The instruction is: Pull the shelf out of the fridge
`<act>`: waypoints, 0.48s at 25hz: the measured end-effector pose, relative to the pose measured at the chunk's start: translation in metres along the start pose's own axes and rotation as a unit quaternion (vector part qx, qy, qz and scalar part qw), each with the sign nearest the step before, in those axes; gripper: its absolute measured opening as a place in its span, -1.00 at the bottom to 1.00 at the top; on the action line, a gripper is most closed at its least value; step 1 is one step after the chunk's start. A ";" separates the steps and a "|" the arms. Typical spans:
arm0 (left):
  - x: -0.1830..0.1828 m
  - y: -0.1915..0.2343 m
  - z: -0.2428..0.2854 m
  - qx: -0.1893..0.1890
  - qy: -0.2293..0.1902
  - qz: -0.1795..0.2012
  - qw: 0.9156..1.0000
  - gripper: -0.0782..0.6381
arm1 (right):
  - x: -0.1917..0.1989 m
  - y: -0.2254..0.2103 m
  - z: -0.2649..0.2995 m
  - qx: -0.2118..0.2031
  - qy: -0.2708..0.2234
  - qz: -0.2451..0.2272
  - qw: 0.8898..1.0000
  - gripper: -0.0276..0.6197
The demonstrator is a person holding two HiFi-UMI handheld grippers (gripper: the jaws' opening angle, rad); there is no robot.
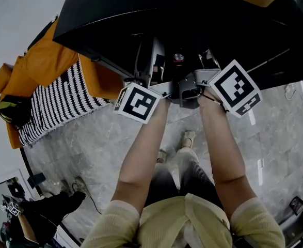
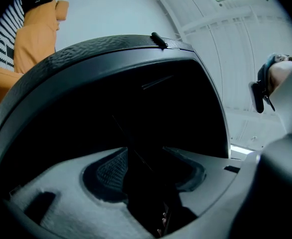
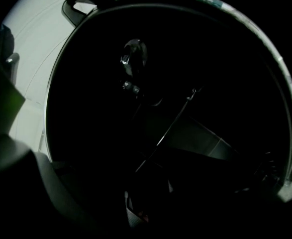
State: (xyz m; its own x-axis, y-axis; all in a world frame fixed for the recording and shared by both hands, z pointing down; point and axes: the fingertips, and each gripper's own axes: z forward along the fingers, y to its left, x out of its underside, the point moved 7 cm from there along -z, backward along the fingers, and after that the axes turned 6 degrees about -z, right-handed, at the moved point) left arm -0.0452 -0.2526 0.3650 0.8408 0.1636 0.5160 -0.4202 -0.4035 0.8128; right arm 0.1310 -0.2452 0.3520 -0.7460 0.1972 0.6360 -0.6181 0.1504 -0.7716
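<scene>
The fridge (image 1: 141,9) is a black body that fills the top of the head view. Both grippers reach into its dark underside, side by side. My left gripper (image 1: 147,56) is open: in the left gripper view its grey fingers (image 2: 66,203) stand wide apart, and a thin dark slat (image 2: 136,153) runs through the gap untouched. My right gripper (image 1: 200,61) points into near blackness. A thin bright wire edge (image 3: 170,128), perhaps the shelf's rim, slants toward its jaws (image 3: 146,203), and nothing shows pinched there. A shiny round knob (image 3: 133,54) hangs deeper inside.
An orange sofa (image 1: 43,61) with a black-and-white striped blanket (image 1: 63,102) stands left of the fridge. Grey marble floor (image 1: 275,138) lies below. Another person (image 1: 43,211) crouches at the bottom left. A black object (image 1: 301,211) sits at the bottom right.
</scene>
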 end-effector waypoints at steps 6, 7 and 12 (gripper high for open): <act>-0.005 0.001 0.005 -0.015 -0.017 0.004 1.000 -0.23 | -0.005 0.000 0.004 0.003 -0.011 0.002 1.000 -0.47; -0.005 0.002 0.006 -0.019 -0.018 0.004 1.000 -0.23 | -0.005 0.000 0.005 0.005 -0.012 0.000 1.000 -0.47; -0.005 0.007 0.011 -0.027 -0.027 -0.003 0.999 -0.23 | -0.008 -0.004 0.010 0.014 -0.011 -0.001 1.000 -0.47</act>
State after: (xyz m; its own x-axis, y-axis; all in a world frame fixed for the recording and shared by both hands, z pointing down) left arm -0.0487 -0.2663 0.3650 0.8599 0.1153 0.4973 -0.4321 -0.3542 0.8293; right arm 0.1373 -0.2572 0.3502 -0.7497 0.1758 0.6380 -0.6260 0.1242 -0.7699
